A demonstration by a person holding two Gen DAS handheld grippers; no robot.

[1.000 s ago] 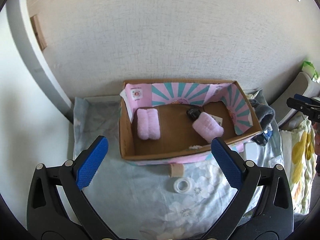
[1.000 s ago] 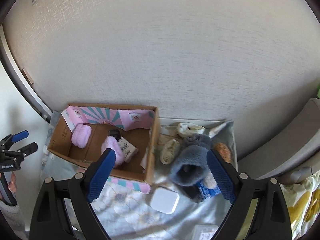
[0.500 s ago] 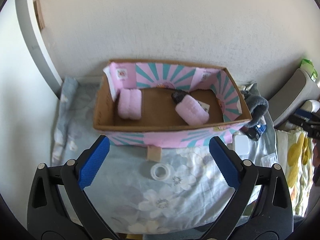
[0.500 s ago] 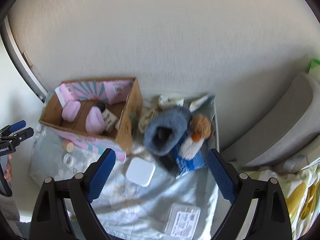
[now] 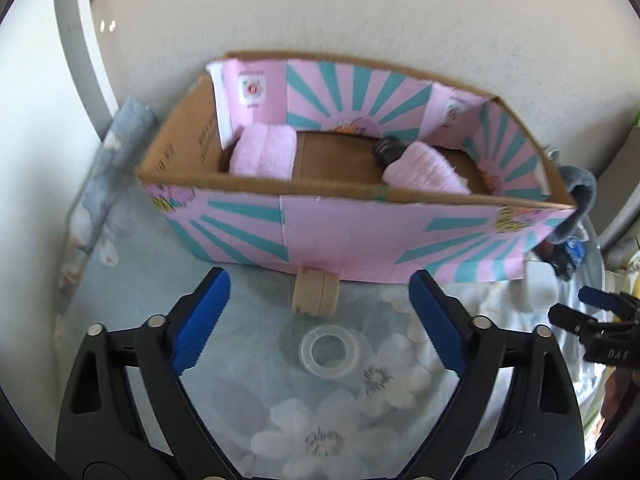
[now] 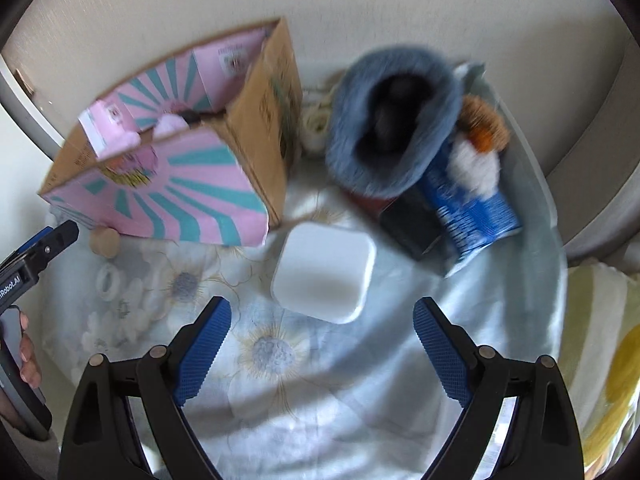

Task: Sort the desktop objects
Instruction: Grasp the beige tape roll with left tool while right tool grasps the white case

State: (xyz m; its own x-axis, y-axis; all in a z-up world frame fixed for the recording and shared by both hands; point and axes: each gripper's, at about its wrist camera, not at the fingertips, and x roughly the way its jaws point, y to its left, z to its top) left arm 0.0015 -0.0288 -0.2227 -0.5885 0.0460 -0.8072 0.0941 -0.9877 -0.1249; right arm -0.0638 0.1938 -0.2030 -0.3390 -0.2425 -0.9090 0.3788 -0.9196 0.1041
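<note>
1. Box (image 5: 352, 236): matt brown cardboard, pink-and-teal printed paper facing.
2. Pink rolls (image 5: 264, 152): fluffy cloth.
3. Tape ring (image 5: 328, 350): clear glossy plastic.
4. Square case (image 6: 324, 272): smooth white plastic.
5. Slipper (image 6: 394, 120): blue-grey plush.
6. Table cover (image 6: 320, 400): floral cloth.

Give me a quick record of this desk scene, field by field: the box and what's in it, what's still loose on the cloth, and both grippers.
box: cardboard box, pink and teal print, open top, against the wall
inside box: two pink fluffy rolls, one with a black item beside it
loose, front of box: clear tape ring, small wooden roll
loose, right of box: white square case, grey-blue fuzzy slipper, blue packet
surface: floral cloth
left gripper: open, jaws just been closing, straddling the tape ring, not touching
right gripper: open, empty, near the white case
</note>
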